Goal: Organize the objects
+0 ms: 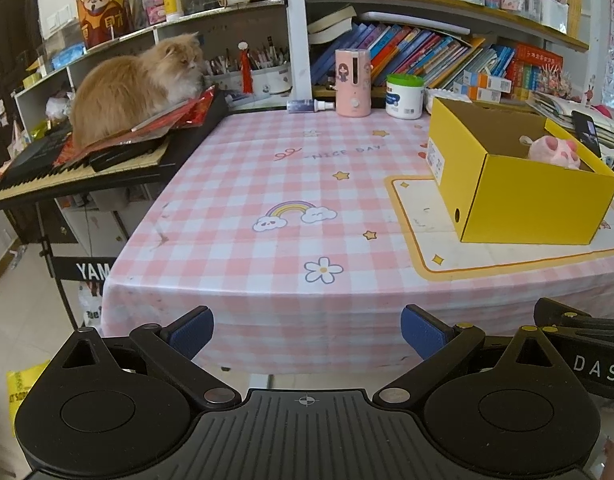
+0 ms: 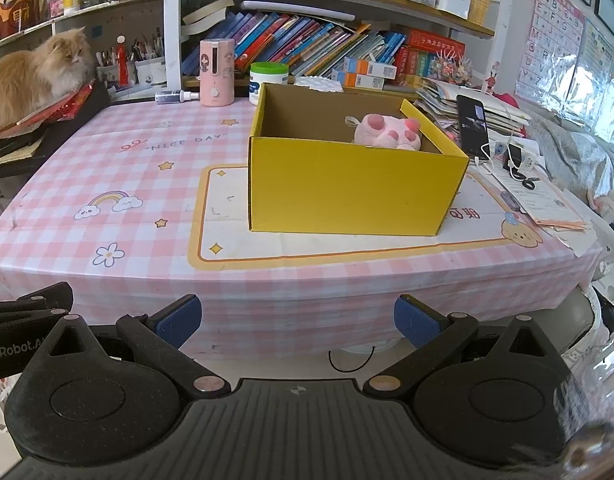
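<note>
Inside the yellow box [image 2: 355,188] on the tabletop [image 2: 147,184] sits the pink plush paw [image 2: 389,132], ahead of both empty, spread tongs; right tongs [image 2: 295,322] nearer than left tongs [image 1: 307,332].

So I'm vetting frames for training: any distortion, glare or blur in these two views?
Left wrist view: fisheye bends the table edge and shelves; the yellow box stays sharp. Right wrist view: same bending, bright glare off the foil-like sheet at right, and a blurred smear in the bottom right corner.
</note>
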The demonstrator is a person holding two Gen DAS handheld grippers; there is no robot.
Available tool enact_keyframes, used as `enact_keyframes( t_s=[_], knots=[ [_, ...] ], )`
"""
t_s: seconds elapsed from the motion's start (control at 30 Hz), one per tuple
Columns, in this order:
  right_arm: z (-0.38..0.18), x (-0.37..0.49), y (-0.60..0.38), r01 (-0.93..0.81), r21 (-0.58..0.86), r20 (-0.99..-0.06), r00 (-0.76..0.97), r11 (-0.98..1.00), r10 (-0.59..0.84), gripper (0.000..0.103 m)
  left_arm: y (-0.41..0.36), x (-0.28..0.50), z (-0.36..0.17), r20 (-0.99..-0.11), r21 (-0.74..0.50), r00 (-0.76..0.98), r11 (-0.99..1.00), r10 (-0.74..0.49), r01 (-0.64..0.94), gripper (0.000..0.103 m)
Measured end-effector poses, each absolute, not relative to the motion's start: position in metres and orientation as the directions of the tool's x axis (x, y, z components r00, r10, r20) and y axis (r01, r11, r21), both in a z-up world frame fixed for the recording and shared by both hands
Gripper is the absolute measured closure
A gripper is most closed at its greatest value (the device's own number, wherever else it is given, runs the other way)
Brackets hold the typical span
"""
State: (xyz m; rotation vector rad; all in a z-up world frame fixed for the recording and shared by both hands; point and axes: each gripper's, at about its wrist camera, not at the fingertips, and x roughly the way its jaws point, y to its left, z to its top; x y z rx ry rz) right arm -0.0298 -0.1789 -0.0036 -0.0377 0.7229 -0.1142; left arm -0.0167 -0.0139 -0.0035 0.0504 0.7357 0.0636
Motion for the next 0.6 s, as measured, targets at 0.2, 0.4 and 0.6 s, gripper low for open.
enact_keyframes(
  t_s=[0.2,0.4,0.6],
  knots=[
    [-0.0046,-0.0277,-0.1801,0.089,-0.073,-0.663,0.740,0.993,-0.116,0.000,-0.0148,-0.0149,-0.0042,-0.672,0.074,0.737,0.997,0.076,-0.036,0.002],
    [-0.0053,-0.0266,-0.1812,0.086,-0.072,-0.665,0.738,0.994,-0.112,0.000,-0.0155,-0.0156,-0.0052,-0.668,0.072,0.740,0.996,0.081,-0.044,0.002],
    [-0.0076,-0.0223,-0.1838,0.074,-0.070,-0.672,0.734,0.995,-0.102,0.000,-0.0161,-0.0130,-0.0057,-0.678,0.064,0.731,0.997,0.079,-0.048,0.002]
  ],
)
